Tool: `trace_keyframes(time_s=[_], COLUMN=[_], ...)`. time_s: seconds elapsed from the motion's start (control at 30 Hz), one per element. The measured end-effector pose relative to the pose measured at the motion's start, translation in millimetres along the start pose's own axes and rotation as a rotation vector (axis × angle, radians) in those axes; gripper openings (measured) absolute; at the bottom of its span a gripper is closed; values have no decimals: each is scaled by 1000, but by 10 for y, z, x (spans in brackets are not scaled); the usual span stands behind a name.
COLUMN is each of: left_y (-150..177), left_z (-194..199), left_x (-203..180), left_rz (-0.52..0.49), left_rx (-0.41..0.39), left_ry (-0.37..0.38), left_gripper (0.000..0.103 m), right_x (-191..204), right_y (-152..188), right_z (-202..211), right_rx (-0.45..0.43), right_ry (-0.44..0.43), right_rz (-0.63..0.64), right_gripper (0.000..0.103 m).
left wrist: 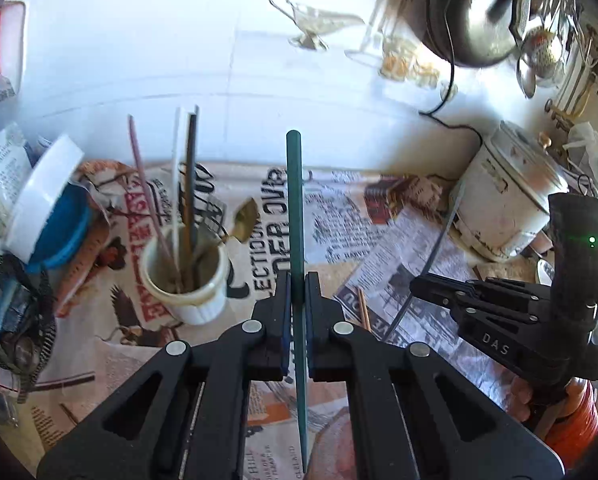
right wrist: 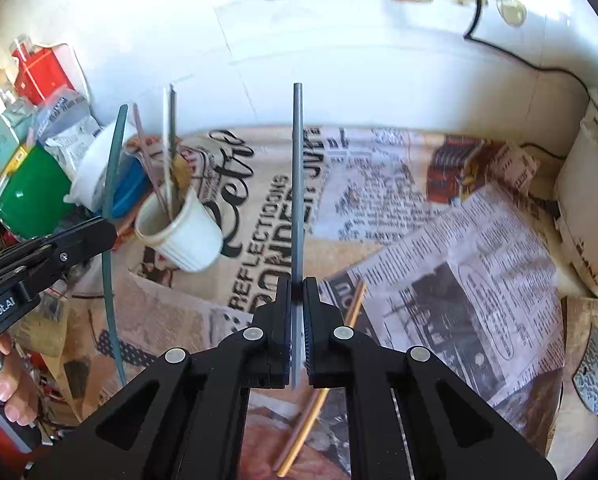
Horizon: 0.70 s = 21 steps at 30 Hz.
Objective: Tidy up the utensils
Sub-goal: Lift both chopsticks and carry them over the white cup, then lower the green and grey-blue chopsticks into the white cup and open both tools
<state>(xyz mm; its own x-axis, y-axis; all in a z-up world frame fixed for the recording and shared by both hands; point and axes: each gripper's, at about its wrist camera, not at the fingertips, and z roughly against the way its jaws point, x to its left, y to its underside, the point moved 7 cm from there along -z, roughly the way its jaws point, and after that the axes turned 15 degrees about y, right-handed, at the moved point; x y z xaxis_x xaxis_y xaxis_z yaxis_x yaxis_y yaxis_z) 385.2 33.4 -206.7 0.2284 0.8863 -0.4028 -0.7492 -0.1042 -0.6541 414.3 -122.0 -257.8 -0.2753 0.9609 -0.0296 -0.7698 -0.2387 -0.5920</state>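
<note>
Left wrist: left hand-held gripper (left wrist: 297, 296) clamped on a green stick (left wrist: 295, 200), held above the newspaper-covered counter (left wrist: 379, 232), right of the white cup (left wrist: 187, 280) holding utensils.

Right wrist: right hand-held gripper (right wrist: 297, 300) clamped on a grey stick (right wrist: 297, 184); brown stick (right wrist: 319, 400) lies on the newspaper below.

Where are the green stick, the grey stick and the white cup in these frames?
green stick (left wrist: 295, 200), left wrist view, mid-shaft above the pads.
grey stick (right wrist: 297, 184), right wrist view, mid-shaft above the pads.
white cup (right wrist: 191, 240), right wrist view, outer wall.
</note>
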Motion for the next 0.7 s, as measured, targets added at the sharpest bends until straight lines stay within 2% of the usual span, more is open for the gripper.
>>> trace_keyframes(time_s=[0.43,0.7], left_y=[-542,-970], left_z=[523,643], left_x=[423,796], left_rz=[2,25], left_rx=[-161,-259], left_ry=[-68,-103], left_gripper=[4,4], right_x=[539,809], right_y=[-674,-1100], right_z=[518,686], right_rx=[-192,-287], right_ry=[-49,-75], right_rz=[40,50], right_gripper=[5,5])
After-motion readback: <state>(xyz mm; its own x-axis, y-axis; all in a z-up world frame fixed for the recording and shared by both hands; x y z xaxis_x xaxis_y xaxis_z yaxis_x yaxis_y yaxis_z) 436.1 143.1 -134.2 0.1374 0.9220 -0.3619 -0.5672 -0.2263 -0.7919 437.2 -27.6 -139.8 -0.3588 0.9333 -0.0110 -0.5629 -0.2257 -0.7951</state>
